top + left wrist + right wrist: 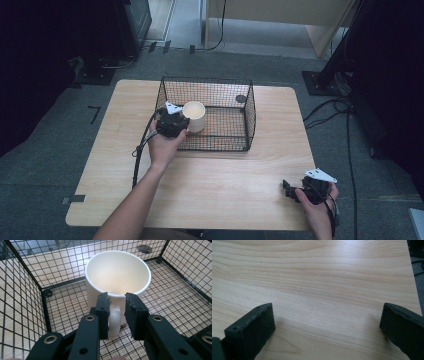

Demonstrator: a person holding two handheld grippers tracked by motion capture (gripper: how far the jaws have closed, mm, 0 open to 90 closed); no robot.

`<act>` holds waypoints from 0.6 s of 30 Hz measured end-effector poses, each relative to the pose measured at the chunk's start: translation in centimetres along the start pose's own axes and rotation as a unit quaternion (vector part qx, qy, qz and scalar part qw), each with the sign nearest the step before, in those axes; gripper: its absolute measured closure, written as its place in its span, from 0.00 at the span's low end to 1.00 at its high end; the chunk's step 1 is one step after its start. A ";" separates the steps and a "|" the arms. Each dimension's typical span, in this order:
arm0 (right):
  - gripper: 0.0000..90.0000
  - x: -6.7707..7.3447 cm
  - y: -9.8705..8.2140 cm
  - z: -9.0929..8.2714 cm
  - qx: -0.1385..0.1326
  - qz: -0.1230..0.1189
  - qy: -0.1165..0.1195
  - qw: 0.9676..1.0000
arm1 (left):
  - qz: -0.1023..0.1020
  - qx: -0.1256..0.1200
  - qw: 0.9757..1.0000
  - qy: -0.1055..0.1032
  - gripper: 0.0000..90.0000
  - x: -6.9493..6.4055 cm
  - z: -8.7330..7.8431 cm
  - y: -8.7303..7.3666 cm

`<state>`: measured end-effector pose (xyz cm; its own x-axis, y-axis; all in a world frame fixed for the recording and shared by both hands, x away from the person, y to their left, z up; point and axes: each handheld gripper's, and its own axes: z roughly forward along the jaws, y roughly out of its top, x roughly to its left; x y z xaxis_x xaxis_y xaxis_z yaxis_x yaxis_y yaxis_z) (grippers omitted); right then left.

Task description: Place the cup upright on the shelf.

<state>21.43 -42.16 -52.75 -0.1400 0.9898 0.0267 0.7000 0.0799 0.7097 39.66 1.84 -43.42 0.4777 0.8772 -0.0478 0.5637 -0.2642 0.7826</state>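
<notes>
Work in hand: placing or fetching the white mug (194,116) that stood in the black wire basket (248,117); which of the two could not be told from the scene alone.
Mug: it stood upright on the mesh floor of the basket, in the near left corner as the high view showed it, its handle (115,319) turned toward the person.
Left tool (117,305): reached over the basket's near left wall, jaws narrowly apart on either side of the handle; a sliver of gap showed on at least one side, so the pads did not seem to be pressing on it.
Right tool (325,317): rested low over the bare table (317,277) at the near right corner, jaws spread wide, nothing between them.
Done so far, as judged: the mug sat settled inside the basket, bearing its own weight on the mesh.
Left to do, as judged: if this was a placing, only to draw the left tool back off the handle and clear the wire wall; if a fetching, to close on the handle and lift the mug out over the wall.
Risk: the handle lay close between the jaws, so a sideways pull could tip the mug.
</notes>
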 end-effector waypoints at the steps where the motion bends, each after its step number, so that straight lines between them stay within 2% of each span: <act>1: 0.00 0.0 0.0 0.0 0.000 0.000 0.000 1.000 | 0.000 -0.001 1.000 0.000 0.82 0.1 -0.1 0.0; 6: 0.00 0.0 0.0 0.0 0.000 0.000 0.000 1.000 | -0.006 -0.015 1.000 -0.010 0.79 0.0 -0.7 0.1; 12: 0.00 0.0 0.0 0.0 0.000 0.000 0.000 1.000 | -0.014 -0.045 0.999 -0.021 0.62 -0.4 -2.5 0.4; 15: 0.00 0.0 0.0 0.0 0.000 0.000 0.000 1.000 | -0.019 -0.053 0.998 -0.022 0.49 -0.5 -3.4 0.4; 18: 0.00 0.0 0.0 0.0 0.000 0.000 0.000 1.000 | -0.024 -0.062 0.997 -0.035 0.38 -0.5 -4.3 0.2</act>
<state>21.43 -42.17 -52.75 -0.1402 0.9898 0.0263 0.7000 0.0803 0.7096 36.65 3.11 -40.52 0.5006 0.8561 -0.1282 0.5015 -0.1661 0.8491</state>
